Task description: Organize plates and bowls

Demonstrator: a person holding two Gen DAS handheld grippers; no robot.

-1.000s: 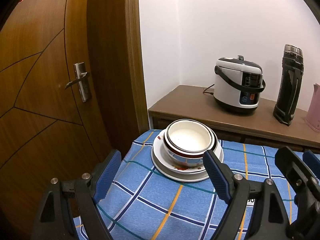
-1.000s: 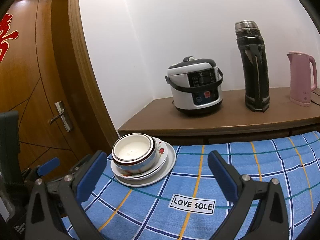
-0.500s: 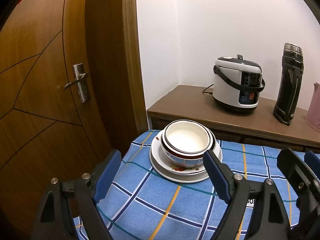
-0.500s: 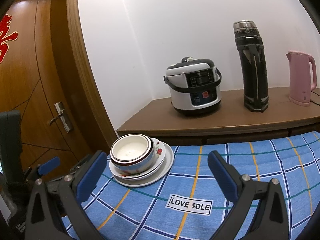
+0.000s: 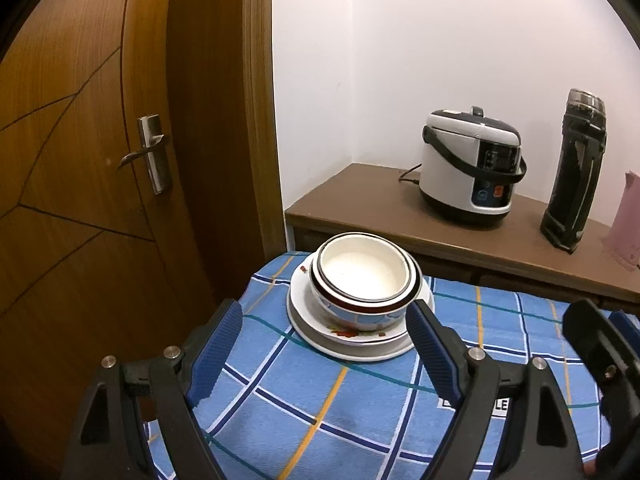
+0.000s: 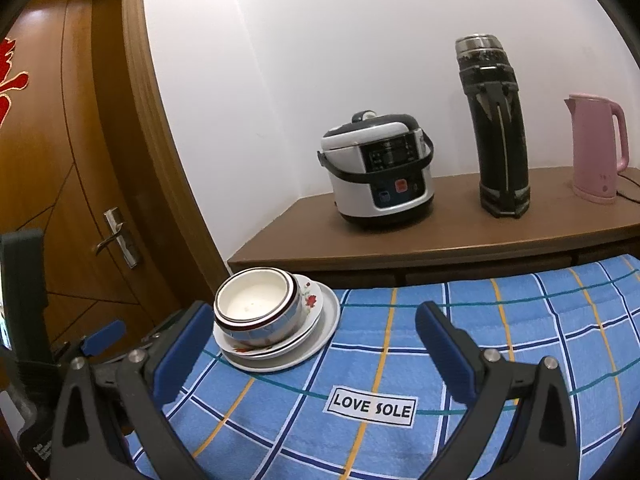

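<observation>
Nested bowls (image 5: 362,276), white inside with a dark red rim band, sit on a stack of white plates (image 5: 312,330) with red flower prints, at the far left corner of the blue checked tablecloth. The bowls (image 6: 256,306) and plates (image 6: 326,322) also show in the right wrist view. My left gripper (image 5: 324,344) is open and empty, a short way in front of the stack. My right gripper (image 6: 312,344) is open and empty, with the stack just beyond its left finger.
A brown sideboard (image 6: 440,240) behind the table carries a white rice cooker (image 6: 378,172), a tall black flask (image 6: 498,128) and a pink kettle (image 6: 598,148). A wooden door (image 5: 80,160) with a metal handle stands at the left. The cloth bears a LOVE SOLE label (image 6: 372,406).
Both grippers have drifted slightly, so the stack sits a little lower and more left in each view. Both stay open. The dishes have not moved.
</observation>
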